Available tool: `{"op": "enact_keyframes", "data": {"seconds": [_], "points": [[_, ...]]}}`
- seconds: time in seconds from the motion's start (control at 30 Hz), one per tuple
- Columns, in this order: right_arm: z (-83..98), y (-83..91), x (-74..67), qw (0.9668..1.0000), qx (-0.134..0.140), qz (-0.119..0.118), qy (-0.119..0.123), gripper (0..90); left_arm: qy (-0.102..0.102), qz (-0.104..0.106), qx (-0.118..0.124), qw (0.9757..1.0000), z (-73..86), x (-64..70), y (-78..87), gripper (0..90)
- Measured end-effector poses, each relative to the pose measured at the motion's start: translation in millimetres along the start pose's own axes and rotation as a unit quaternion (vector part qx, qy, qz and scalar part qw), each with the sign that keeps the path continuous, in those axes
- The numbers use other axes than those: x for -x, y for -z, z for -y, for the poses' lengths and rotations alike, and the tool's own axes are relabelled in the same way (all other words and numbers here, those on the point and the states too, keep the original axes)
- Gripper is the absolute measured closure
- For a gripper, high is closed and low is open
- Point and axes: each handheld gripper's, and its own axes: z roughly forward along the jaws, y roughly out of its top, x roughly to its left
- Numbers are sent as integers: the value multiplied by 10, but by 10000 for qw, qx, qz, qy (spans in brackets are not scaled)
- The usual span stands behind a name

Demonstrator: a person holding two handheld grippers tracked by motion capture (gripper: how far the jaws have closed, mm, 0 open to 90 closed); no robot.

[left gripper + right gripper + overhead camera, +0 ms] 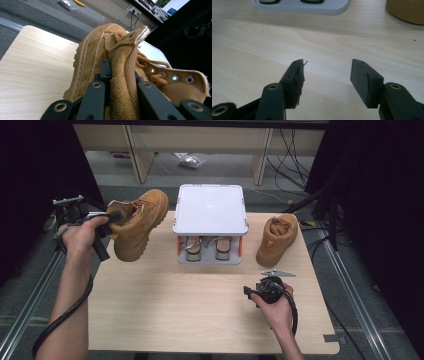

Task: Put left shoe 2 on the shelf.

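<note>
A tan suede boot (140, 222) hangs lifted above the table's left side, toe pointing toward the far side. My left gripper (111, 222) is shut on the boot's collar (123, 75); the black jaws press on the mesh lining from both sides. A second matching boot (278, 238) stands on the table at the right, beside a white two-level shoe rack (210, 210). My right gripper (326, 75) rests low over the wooden table (262, 50) near the front right, open, with nothing between its fingers. In the high view the right gripper (250, 291) points left.
A pair of shoes (208, 247) sits on the rack's lower shelf. Metal rails (30, 300) run along both sides of the table. Cables lie on the floor at the far right, and cabinet legs stand beyond the table.
</note>
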Motion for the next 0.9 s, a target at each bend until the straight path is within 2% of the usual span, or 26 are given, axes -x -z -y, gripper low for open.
{"op": "enact_keyframes", "data": {"seconds": [0.07, 0.17, 0.2, 0.33, 0.37, 0.5, 0.53, 0.6, 0.63, 0.67, 0.7, 0.73, 0.9], "points": [[1, -5, 7, 10000, 43, -14, 62, 453, -5, 0, 22, 10000, -9, 17, -9, 818], [1, -1, 5, 10000, 7, -17, -16, 453, -13, -1, 109, 9999, -13, 52, -25, 818], [1, -13, 21, 9999, 94, -36, 103, 453, 0, 30, 103, 9999, -19, 56, -29, 818], [4, -16, 13, 9999, 75, -54, 99, 453, -22, 10, 102, 9999, -49, 100, -41, 818], [4, -17, 3, 10000, 20, 16, 24, 453, -37, 14, 97, 9999, -55, 113, -44, 818], [9, -20, 2, 9999, -7, 81, 74, 453, -12, 49, 116, 9999, -80, 148, -63, 817], [12, -31, 8, 10000, 9, 31, 94, 453, -8, 58, 111, 9999, -83, 159, -68, 817], [10, -16, -13, 10000, -47, -67, -33, 453, -1, 91, 117, 9999, -96, 176, -78, 817], [9, -27, 0, 10000, 30, 1, 89, 453, 12, 92, 121, 9999, -102, 180, -80, 817], [9, -27, 0, 10000, 30, 1, 89, 453, 19, 77, 133, 9999, -109, 190, -83, 817], [10, -30, 3, 10000, 33, -42, 84, 453, 18, 88, 131, 9999, -117, 199, -87, 817], [13, -23, -12, 10000, -51, -59, -41, 453, 12, 100, 144, 9998, -130, 211, -92, 817], [16, -24, -20, 10000, -72, -5, -46, 453, 37, 102, 183, 9998, -159, 240, -90, 817]]}}
